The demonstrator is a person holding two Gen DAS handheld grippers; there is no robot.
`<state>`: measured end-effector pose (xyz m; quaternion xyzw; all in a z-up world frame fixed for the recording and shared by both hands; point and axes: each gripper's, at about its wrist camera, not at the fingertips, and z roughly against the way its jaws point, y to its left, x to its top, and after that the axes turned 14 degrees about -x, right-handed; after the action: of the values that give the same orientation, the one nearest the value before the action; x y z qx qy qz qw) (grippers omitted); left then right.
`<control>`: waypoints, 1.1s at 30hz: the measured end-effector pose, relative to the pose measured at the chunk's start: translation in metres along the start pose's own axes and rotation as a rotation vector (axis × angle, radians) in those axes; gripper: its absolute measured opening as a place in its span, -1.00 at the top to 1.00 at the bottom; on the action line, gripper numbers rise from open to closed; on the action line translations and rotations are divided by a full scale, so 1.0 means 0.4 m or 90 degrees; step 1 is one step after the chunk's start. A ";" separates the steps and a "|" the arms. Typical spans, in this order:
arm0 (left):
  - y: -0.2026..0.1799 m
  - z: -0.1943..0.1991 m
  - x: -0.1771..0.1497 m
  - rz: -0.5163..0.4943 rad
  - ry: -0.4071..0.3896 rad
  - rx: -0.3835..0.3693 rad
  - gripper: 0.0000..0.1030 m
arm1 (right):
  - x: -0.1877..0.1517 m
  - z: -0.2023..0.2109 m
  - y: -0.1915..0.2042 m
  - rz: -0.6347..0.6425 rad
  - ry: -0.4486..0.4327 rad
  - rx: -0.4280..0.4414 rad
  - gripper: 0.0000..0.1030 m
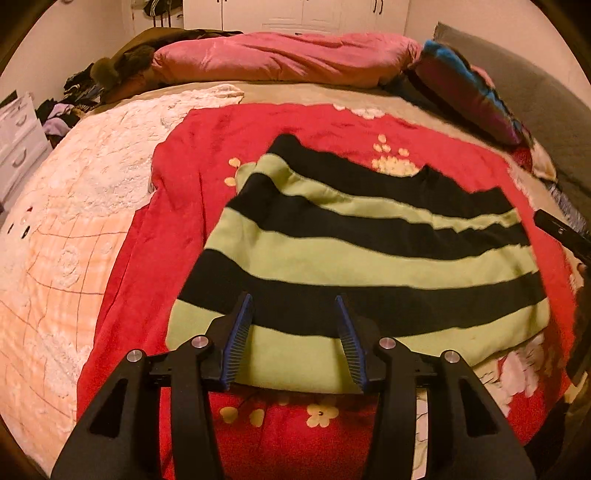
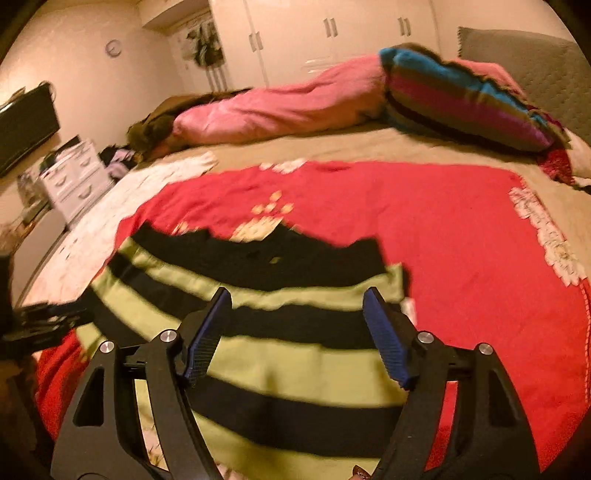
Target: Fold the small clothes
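While jaws gape, both grippers [image 1: 294, 299] [image 2: 297, 293] overhang the garment [image 1: 354, 254]

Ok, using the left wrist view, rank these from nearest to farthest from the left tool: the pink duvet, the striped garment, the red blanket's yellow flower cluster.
1. Striped garment, right under the left tool, whose jaws stand open and empty.
2. Yellow flower cluster, just past the garment's far edge.
3. Pink duvet, along the bed's far side.

Warm-lit bedroom: white wardrobe doors [image 2: 332, 33], round wall clock [image 2: 113, 47], white drawer unit [image 2: 75, 177], grey headboard [image 2: 524, 62].
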<state>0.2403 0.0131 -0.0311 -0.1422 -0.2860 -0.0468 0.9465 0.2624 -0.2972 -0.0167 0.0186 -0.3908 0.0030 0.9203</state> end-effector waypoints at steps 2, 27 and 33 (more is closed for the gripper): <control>-0.001 -0.006 -0.008 0.000 0.003 0.012 0.12 | -0.007 0.001 0.028 0.023 0.004 -0.002 -0.34; 0.010 -0.066 -0.084 -0.012 0.044 -0.024 -0.14 | -0.178 -0.070 0.096 0.069 0.147 -0.047 -0.62; 0.021 -0.064 -0.093 -0.002 0.038 -0.041 -0.14 | -0.196 -0.062 0.116 0.096 0.134 -0.086 -0.62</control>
<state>0.2242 0.0137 -0.0742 -0.1709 -0.2563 -0.0615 0.9494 0.2247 -0.2491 -0.0888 -0.0733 -0.2918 0.0482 0.9524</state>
